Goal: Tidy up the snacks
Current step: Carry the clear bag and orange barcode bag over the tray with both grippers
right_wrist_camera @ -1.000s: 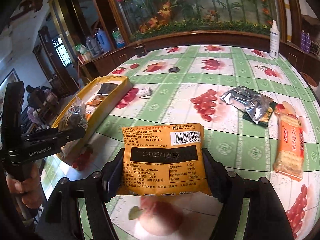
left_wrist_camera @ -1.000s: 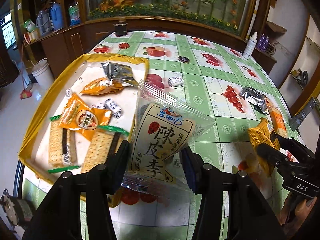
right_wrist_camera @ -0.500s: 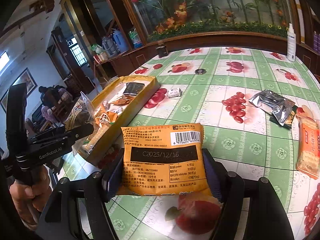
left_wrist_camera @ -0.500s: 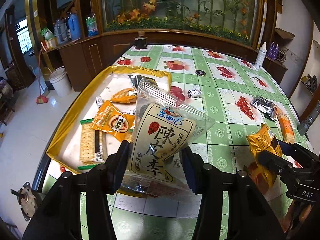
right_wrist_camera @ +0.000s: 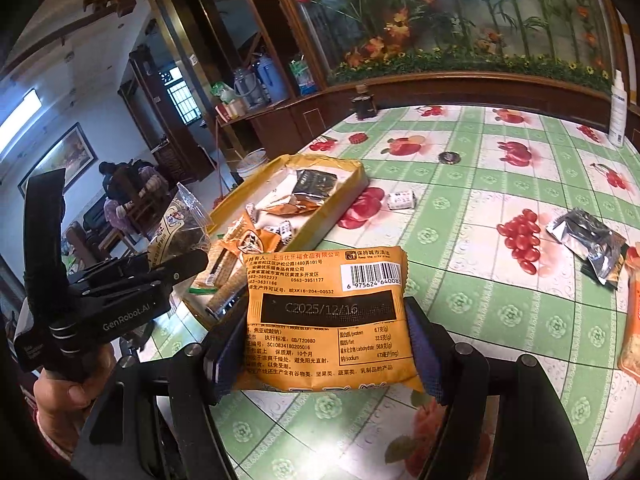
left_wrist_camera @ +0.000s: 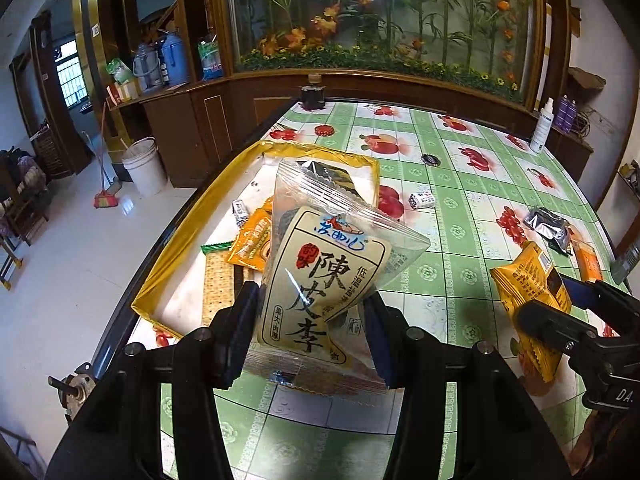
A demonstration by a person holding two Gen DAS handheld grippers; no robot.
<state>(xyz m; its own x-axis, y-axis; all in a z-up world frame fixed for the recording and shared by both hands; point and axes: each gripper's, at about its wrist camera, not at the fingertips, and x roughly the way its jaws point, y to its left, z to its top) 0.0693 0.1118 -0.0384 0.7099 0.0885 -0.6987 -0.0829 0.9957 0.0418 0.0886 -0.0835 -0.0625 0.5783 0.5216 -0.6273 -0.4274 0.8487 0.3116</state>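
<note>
My left gripper (left_wrist_camera: 310, 334) is shut on a clear plum snack bag (left_wrist_camera: 324, 276) with black Chinese lettering, held above the table's near edge by the yellow tray (left_wrist_camera: 176, 248). The tray holds several snacks: cracker packs (left_wrist_camera: 218, 284), an orange packet (left_wrist_camera: 250, 244) and a dark foil pack. My right gripper (right_wrist_camera: 322, 354) is shut on an orange snack packet (right_wrist_camera: 326, 316) with a barcode, held above the table to the right of the tray (right_wrist_camera: 352, 168). Each gripper shows in the other's view, the left one (right_wrist_camera: 120, 292) and the right one (left_wrist_camera: 560, 320).
On the green fruit-print tablecloth (left_wrist_camera: 460, 208) lie a small white wrapped candy (left_wrist_camera: 422, 200), a silver foil pack (right_wrist_camera: 588, 236) and an orange cracker pack (right_wrist_camera: 632, 320) at the right. A white spray bottle (left_wrist_camera: 542, 126) stands at the far edge. The table's left edge drops to the floor.
Both grippers have risen and pulled back from the table with their packets still held; the tray and table look farther away and lower in both views.
</note>
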